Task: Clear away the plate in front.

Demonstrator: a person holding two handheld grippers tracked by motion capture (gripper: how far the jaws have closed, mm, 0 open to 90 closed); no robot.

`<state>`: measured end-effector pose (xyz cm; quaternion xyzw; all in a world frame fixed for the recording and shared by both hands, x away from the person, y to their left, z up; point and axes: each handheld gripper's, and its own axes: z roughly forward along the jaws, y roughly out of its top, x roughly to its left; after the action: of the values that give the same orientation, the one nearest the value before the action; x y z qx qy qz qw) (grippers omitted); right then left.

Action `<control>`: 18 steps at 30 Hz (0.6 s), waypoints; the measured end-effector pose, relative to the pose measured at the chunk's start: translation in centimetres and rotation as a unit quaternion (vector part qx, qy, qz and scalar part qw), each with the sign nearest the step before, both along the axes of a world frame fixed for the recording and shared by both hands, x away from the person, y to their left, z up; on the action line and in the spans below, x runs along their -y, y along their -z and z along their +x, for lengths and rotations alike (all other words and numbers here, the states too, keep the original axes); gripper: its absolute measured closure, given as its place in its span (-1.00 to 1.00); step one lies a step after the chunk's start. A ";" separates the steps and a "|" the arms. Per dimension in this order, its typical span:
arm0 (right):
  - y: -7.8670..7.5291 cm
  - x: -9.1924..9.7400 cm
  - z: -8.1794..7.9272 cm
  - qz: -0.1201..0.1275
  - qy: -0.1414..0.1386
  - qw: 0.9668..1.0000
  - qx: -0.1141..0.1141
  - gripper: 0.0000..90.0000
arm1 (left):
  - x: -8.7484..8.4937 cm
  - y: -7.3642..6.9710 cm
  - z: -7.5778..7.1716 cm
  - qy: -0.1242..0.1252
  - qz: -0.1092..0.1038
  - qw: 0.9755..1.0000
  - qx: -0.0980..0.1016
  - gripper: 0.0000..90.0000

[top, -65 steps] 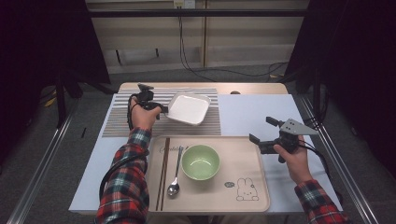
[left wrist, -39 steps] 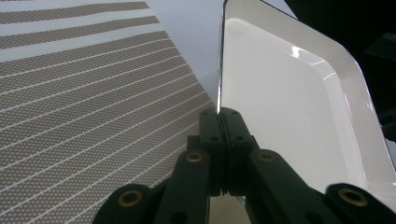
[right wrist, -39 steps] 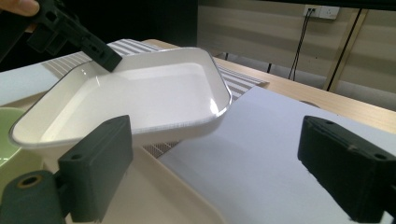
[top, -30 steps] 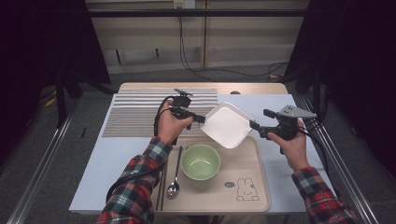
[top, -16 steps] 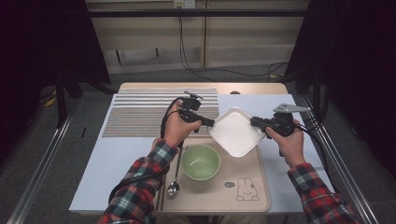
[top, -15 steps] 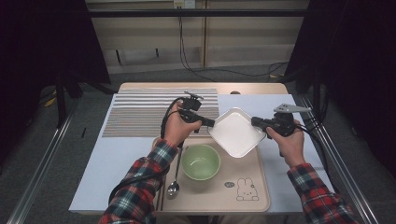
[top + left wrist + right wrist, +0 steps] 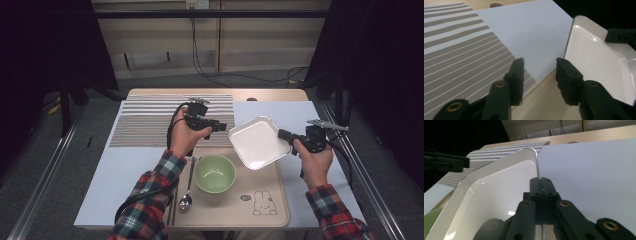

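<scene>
The surface [image 7: 125,170] carries a striped mat [image 7: 145,120] and a tray [image 7: 260,210] with bowl [image 7: 215,172] and spoon [image 7: 186,200]; dark room behind; right gripper [image 7: 283,135] clamps the white plate [image 7: 255,142], lifted over the tray's far corner; left gripper [image 7: 222,125] is parted beside its rim; the tray's near edge is cut off.

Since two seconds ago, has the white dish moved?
Yes. The white dish left the striped mat and now hangs rightward over the tray, in the right claw.
</scene>
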<state>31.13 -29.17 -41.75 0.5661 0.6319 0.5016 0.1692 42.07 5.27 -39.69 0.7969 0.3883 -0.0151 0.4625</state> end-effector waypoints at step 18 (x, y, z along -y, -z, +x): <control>1.8 -0.8 -4.7 -0.016 0.142 0.990 0.003 1.00 | -5.9 0.2 -0.8 -0.080 0.029 0.995 0.054 -0.54</control>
<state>26.47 -28.35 -43.56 0.6463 0.5522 0.4638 0.2495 41.31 11.17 -39.93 0.7762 0.4255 0.0766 0.4590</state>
